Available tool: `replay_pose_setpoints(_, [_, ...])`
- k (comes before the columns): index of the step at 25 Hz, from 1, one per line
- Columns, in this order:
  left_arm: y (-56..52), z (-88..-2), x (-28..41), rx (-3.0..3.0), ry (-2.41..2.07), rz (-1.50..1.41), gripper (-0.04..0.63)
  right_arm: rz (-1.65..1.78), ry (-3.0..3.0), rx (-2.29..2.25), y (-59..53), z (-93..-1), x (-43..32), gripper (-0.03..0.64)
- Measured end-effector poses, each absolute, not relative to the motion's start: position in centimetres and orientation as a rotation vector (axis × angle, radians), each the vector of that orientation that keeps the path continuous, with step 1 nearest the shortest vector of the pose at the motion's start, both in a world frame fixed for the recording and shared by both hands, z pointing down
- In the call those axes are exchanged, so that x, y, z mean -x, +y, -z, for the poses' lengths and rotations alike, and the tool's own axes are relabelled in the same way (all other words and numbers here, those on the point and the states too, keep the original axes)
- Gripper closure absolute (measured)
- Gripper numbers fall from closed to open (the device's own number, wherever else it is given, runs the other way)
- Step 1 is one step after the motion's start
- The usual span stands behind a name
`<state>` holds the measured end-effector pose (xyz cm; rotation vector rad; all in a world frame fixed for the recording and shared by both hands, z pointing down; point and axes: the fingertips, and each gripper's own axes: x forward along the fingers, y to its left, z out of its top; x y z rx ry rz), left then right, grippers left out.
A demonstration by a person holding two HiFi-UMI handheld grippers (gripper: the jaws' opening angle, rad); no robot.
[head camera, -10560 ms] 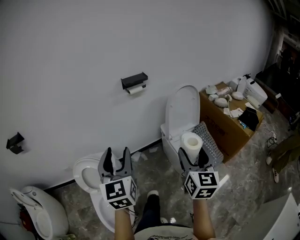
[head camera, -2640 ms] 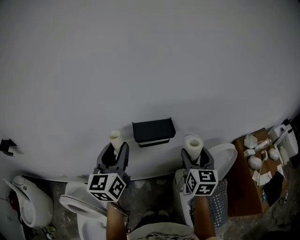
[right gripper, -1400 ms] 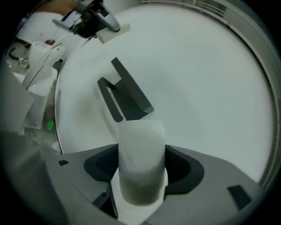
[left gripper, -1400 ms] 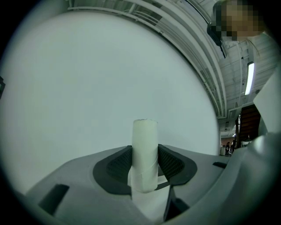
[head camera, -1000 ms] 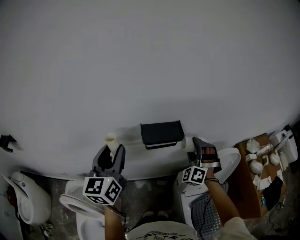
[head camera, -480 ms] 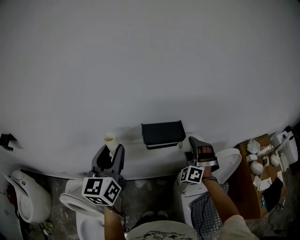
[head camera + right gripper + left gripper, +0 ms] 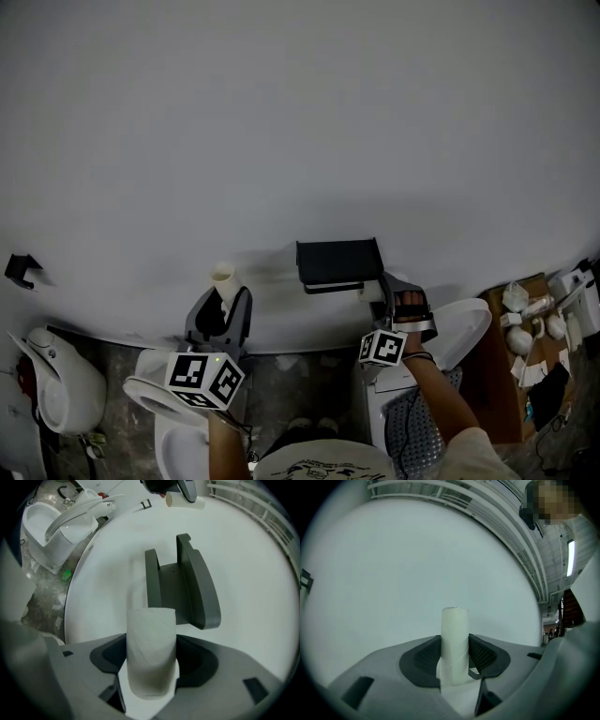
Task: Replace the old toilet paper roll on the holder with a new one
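Right gripper (image 7: 152, 657) is clamped on the new roll (image 7: 151, 632), turned sideways just beside the right end of the black wall holder (image 7: 183, 588), evidently for sliding on; left gripper (image 7: 454, 654) grips the old roll (image 7: 454, 623) aside, leaving the holder free.

Grey left gripper (image 7: 228, 302) — black-white marker cube (image 7: 204, 380)

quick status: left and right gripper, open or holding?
left gripper: closed on the old roll, nearly used up.
right gripper: closed on the new roll.
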<state>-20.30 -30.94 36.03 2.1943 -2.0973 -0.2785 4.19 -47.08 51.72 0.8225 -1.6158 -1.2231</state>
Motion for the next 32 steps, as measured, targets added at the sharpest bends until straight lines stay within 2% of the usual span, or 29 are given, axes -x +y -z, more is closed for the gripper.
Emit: replay_pose_setpoints(32, [-25.9, -36.8, 24.8, -2.072, -2.213, 0.267, 0.413, 1.404, -1.684, -0.712, -42.4, -51.2, 6.0, 0.316])
